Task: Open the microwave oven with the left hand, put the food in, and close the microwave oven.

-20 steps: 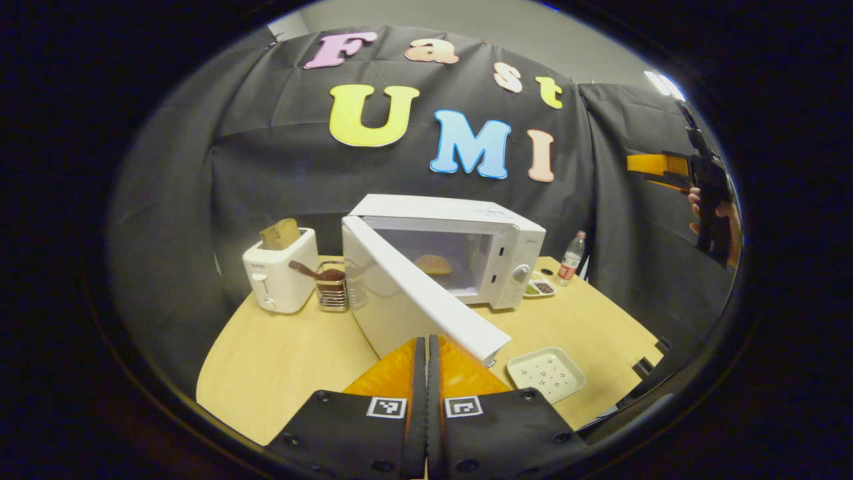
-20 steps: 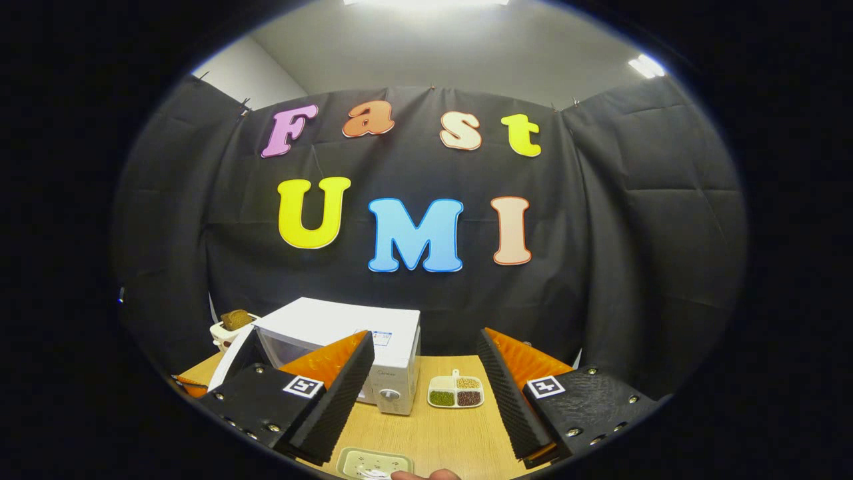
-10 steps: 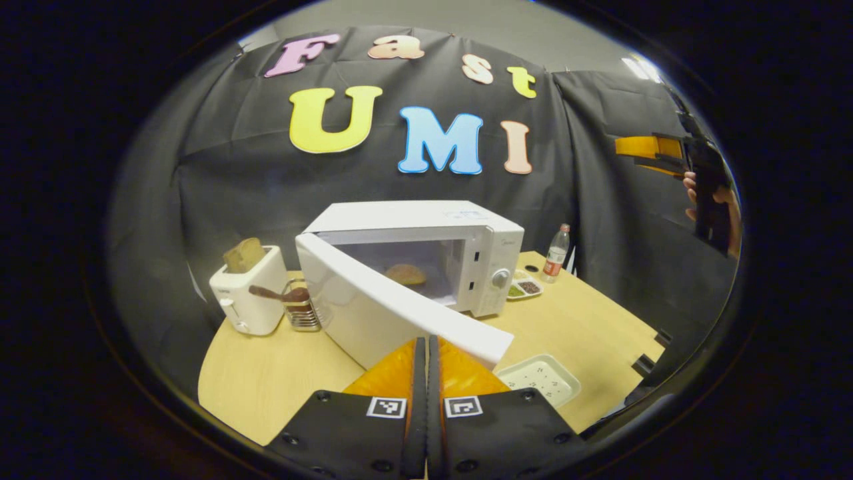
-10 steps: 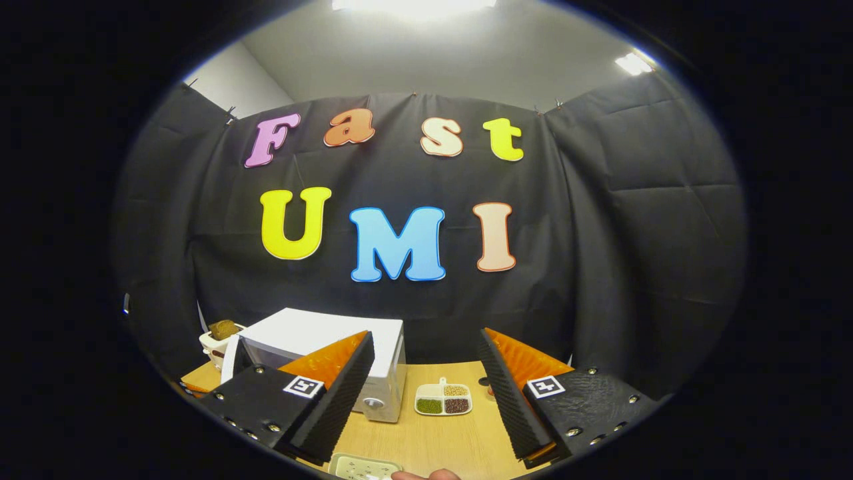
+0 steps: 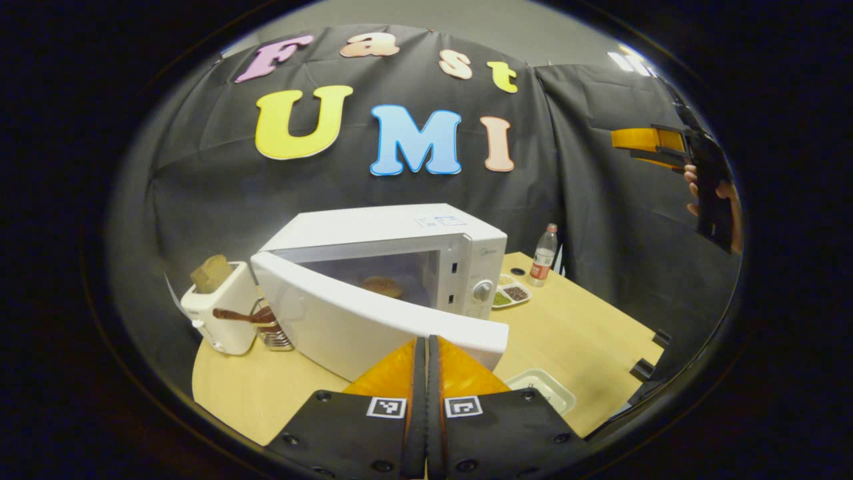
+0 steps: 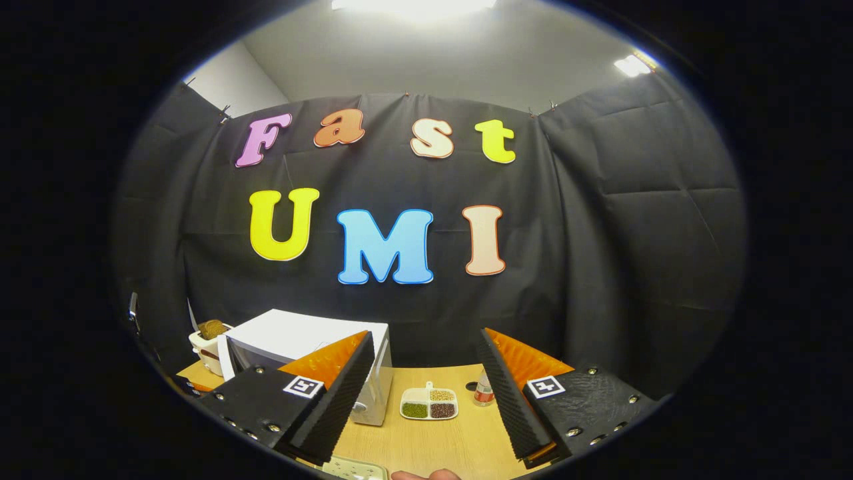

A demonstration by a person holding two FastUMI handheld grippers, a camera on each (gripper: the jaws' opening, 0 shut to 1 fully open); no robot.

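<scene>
The white microwave oven [image 5: 426, 233] stands on the wooden table with its door [image 5: 360, 323] partly open, swung toward me. A round bun [image 5: 381, 287] lies inside the cavity. My left gripper [image 5: 426, 360] is shut, its fingers pressed together with nothing between them, right against the door's outer face near its free edge. My right gripper [image 6: 423, 387] stands open and empty, held high over the table's right side; in the left gripper view the right gripper [image 5: 650, 143] hangs far right, held by a hand [image 5: 720, 197]. The microwave [image 6: 300, 337] also appears low left in the right gripper view.
A white toaster [image 5: 216, 313] with bread, and a metal rack with a brown spoon [image 5: 266, 327], stand left of the microwave. A divided dish of beans [image 6: 428, 405], a bottle [image 5: 543, 255] and an empty white tray [image 5: 543, 390] lie on the table [image 5: 586, 340] to the right.
The microwave door has swung further toward closed as my shut left gripper moved with it. The right gripper view drifted slightly right and away; the right gripper stayed open.
</scene>
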